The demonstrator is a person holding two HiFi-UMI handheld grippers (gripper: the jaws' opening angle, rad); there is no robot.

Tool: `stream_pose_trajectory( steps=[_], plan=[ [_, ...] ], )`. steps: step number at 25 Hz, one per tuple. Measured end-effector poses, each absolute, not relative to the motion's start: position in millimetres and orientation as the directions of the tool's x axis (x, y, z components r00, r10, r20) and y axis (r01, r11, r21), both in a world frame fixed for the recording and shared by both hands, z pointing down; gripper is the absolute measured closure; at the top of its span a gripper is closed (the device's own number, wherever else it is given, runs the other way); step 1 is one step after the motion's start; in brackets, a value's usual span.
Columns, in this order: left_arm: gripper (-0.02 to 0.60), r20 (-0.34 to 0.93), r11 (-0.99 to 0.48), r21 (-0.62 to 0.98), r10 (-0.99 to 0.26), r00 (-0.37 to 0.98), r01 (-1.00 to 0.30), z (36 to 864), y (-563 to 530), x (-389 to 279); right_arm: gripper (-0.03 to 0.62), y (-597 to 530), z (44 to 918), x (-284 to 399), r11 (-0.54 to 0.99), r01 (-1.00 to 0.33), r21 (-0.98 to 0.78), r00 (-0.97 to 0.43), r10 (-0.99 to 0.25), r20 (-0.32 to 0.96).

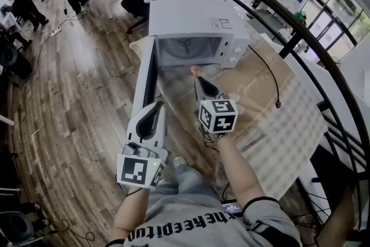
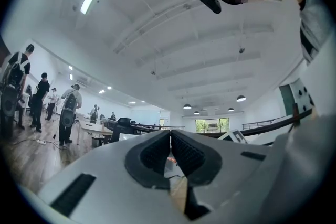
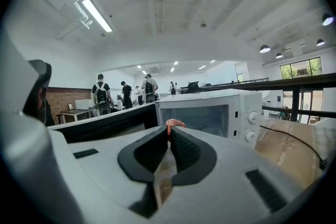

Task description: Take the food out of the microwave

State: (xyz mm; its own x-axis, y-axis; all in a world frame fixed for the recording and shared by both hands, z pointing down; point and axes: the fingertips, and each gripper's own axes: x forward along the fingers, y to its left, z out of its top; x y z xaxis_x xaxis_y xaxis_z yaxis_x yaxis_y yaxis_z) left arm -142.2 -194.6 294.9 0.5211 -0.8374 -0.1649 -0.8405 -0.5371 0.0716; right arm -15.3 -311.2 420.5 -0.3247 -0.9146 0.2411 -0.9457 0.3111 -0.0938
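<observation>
Food (image 3: 175, 123) mostly hidden by right gripper (image 3: 169, 132)

We hold: left gripper (image 1: 156, 106), low beside the body, fingers closed together, empty; right gripper (image 1: 198, 78), arm reaching forward, fingers pinched on small pink food (image 1: 195, 70).

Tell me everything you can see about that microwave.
The microwave is a white box with a label on top and two round knobs down its right panel. Its dark-windowed door hangs wide open on the left, and the cavity looks empty. It sits on a tan-covered table.
</observation>
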Motion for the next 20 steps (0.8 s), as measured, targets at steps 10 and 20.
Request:
stream_pose_trajectory(
  steps=[10,20],
  plan=[
    [0.571,-0.180,-0.531,0.062,-0.839,0.513,-0.845,286,-173,-163,0.572,-256,391,-14,0.294,-0.952,-0.082,-0.305,-0.934,0.185],
    [0.571,-0.173,-0.529,0.056,-0.840,0.514,-0.846,285,-156,-177,0.572,-210,368,-10,0.268,-0.962,-0.056,-0.274,-0.950,0.147]
  ],
)
